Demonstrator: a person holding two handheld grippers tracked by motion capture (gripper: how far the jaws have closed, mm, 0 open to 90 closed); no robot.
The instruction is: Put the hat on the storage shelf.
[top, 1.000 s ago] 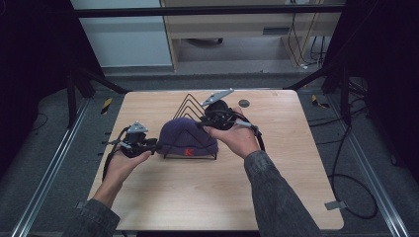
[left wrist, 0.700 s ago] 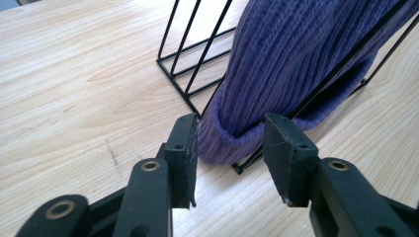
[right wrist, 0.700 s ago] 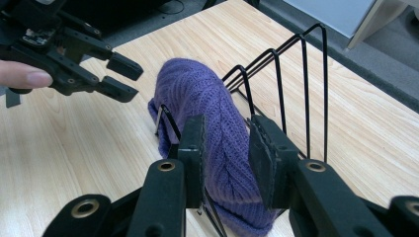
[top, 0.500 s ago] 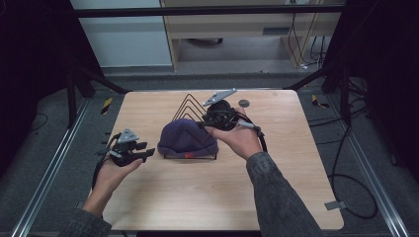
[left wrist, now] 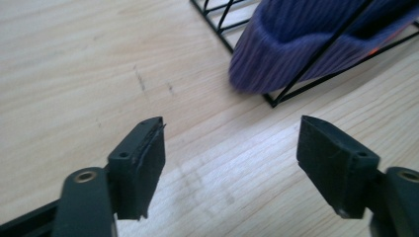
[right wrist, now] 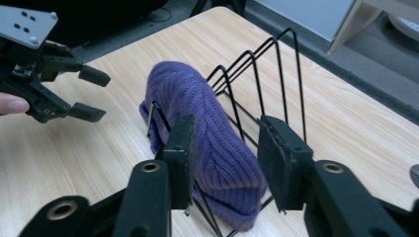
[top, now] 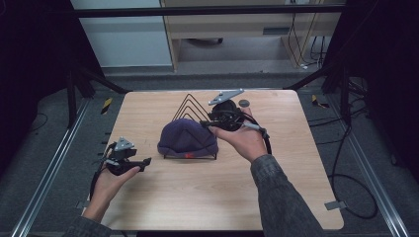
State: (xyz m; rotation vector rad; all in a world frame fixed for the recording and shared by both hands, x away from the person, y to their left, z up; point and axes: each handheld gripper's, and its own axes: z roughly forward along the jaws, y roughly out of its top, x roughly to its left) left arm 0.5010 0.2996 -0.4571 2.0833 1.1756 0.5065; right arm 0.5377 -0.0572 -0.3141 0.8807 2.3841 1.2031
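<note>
Centrally, purple ribbed knit beanie [top: 188,138] slumped inside black wire rack [top: 190,106]; both hand-held grippers open, empty.

a ribbed purple knit hat [right wrist: 207,133] sits in a thin black wire rack [right wrist: 276,74] on a pale, matt, grained wood table [top: 197,197].

My left gripper [top: 144,162] low at left edge, jaws wide apart, pointing right. Right gripper [top: 204,123] held higher, mid-table, jaws part open, prob. gripping nothing. Both forearms in from bottom.
</note>
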